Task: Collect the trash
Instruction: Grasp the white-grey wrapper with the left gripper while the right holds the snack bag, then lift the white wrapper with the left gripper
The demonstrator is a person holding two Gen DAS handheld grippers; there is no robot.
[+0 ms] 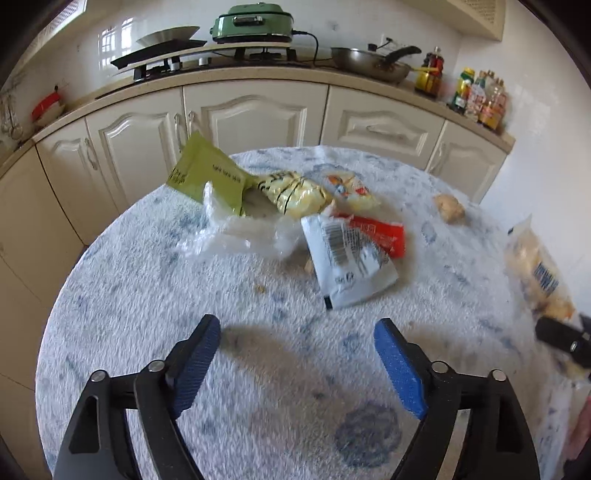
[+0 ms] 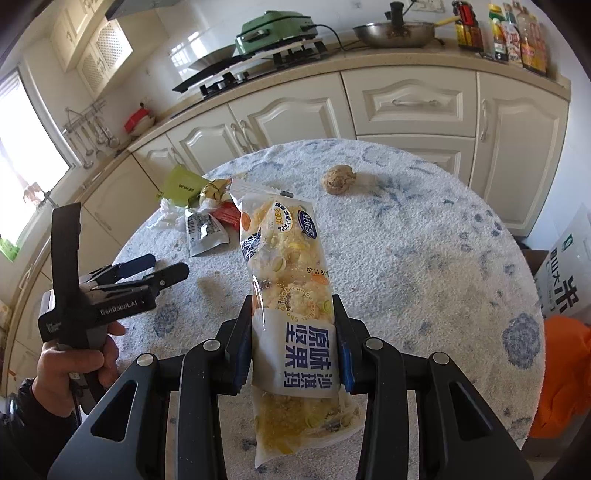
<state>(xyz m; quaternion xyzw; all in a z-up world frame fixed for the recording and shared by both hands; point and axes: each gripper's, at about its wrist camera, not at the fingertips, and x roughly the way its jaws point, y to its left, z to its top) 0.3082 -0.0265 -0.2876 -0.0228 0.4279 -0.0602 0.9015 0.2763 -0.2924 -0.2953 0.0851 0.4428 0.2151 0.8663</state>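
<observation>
Snack packet's (image 2: 291,314) lower end perhaps hidden

We log tablecloth (image 1: 129,295): white, blue mottled blotches. Held snack packet (image 2: 291,314): clear, yellow filling, white band, blue characters. Pile at our 11 o'clock: olive-green pouch (image 1: 207,173), yellow wrapper (image 1: 295,192) with black lines, red packet (image 1: 384,234), white barcode sachet (image 1: 351,269). Gripper pads (image 1: 400,373) blue.

A home kitchen is showing here: cream cabinets (image 1: 255,110) are running under a counter carrying a gas hob (image 2: 236,79), a green electric cooker (image 1: 253,22), a wok (image 1: 369,62) and sauce bottles (image 1: 480,98).
</observation>
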